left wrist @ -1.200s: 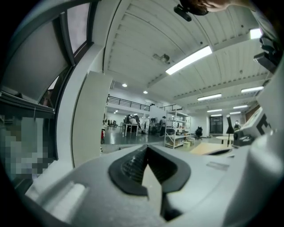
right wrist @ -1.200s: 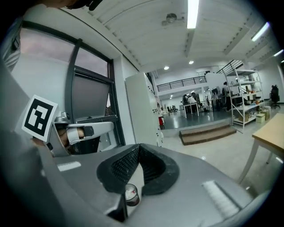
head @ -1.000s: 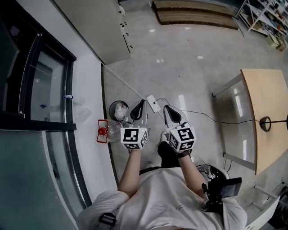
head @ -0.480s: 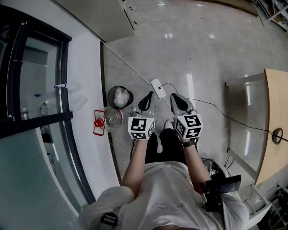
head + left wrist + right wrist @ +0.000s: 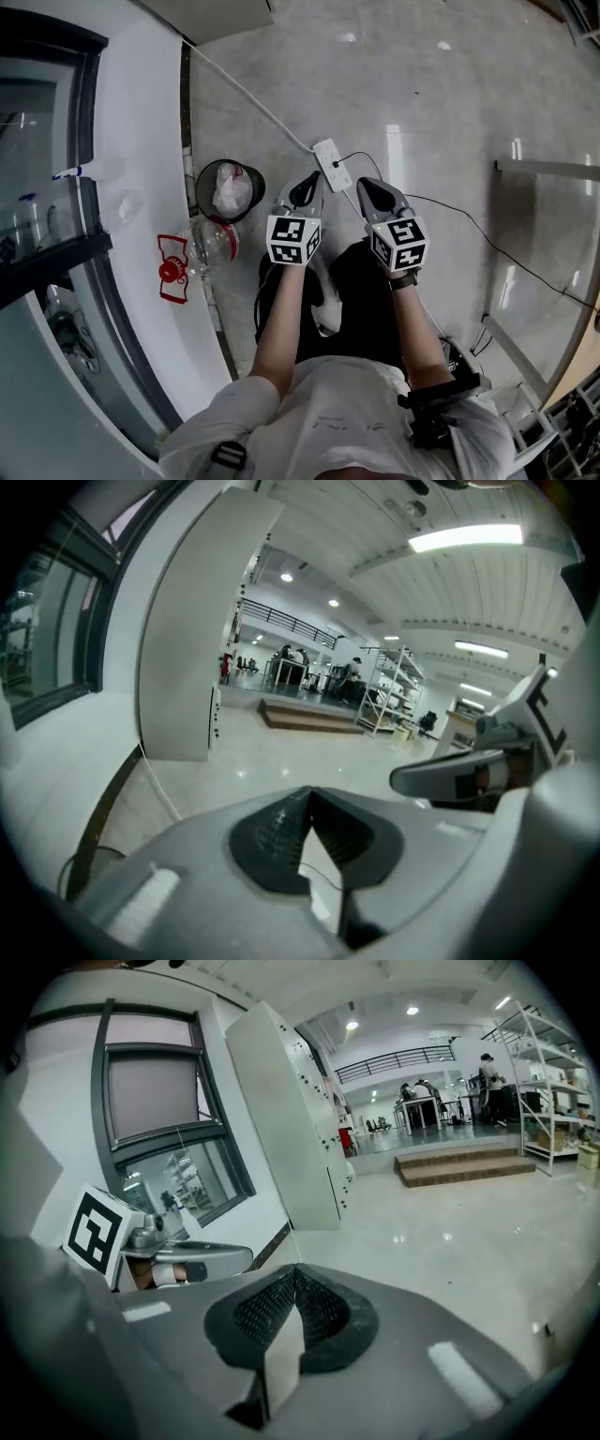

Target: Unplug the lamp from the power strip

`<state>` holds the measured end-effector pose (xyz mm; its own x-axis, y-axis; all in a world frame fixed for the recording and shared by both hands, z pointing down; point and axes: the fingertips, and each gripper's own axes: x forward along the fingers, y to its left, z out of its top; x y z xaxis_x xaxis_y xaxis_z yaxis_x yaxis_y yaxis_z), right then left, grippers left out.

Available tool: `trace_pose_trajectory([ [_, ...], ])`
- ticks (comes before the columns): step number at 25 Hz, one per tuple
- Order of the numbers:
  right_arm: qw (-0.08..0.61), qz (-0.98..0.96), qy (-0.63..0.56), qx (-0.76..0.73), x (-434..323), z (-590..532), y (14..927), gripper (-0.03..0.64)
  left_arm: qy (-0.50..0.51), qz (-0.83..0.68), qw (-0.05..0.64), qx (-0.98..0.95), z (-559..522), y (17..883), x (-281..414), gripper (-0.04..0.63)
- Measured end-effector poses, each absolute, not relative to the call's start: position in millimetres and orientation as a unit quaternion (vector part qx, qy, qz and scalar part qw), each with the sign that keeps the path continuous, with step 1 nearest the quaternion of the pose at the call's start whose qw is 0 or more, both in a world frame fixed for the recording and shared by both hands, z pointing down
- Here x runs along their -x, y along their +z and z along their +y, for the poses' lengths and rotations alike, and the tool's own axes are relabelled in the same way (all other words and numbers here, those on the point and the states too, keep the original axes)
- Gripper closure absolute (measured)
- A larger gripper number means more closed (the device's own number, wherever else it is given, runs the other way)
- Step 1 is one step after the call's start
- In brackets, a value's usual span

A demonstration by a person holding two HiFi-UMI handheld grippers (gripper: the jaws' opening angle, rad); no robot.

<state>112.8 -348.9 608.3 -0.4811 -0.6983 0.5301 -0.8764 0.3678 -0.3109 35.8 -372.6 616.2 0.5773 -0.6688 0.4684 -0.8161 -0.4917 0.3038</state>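
A white power strip point(image 5: 334, 165) lies on the grey floor, with a black plug point(image 5: 338, 164) in it. From the plug a thin black cord point(image 5: 469, 225) trails off to the right. No lamp is in view. My left gripper point(image 5: 305, 190) hangs just below-left of the strip, and my right gripper point(image 5: 368, 194) just below-right of it. Both are shut with nothing held. In the left gripper view the jaws point(image 5: 309, 794) meet at the tip. The right gripper view shows the same at its jaws point(image 5: 295, 1269). Neither gripper touches the strip.
A white cable point(image 5: 248, 94) runs from the strip up-left along the wall. A black waste bin point(image 5: 228, 187) stands left of the left gripper, with a clear plastic bottle point(image 5: 212, 246) and a red object point(image 5: 171, 270) beside it. A metal table leg point(image 5: 548, 169) crosses the right side.
Both grippers have sunk toward the floor together with the person, and the power strip now lies much closer, just beyond their tips. The jaws stayed shut.
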Motion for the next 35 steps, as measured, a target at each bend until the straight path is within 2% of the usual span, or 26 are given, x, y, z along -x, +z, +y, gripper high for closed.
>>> trace_pose_trajectory([
  [6,0.187,-0.821,0.254,-0.477,-130,-377,715,0.609,0.117,-0.426,0.277,-0.854,-395,751,-45,0.598],
  [15,0.236,-0.835,0.26,-0.423,-139,-388,869,0.609,0.153,-0.424,0.336,-0.827,-402,935,-45,0.598],
  [25,0.282,-0.837,0.288,-0.371,-119,-376,984,0.609,0.184,-0.412,0.418,-0.789,-367,1056,-47,0.598],
  [35,0.307,-0.827,0.291,-0.37,-108,-371,1049,0.609,0.242,-0.367,0.439,-0.784,-356,1119,-68,0.598],
])
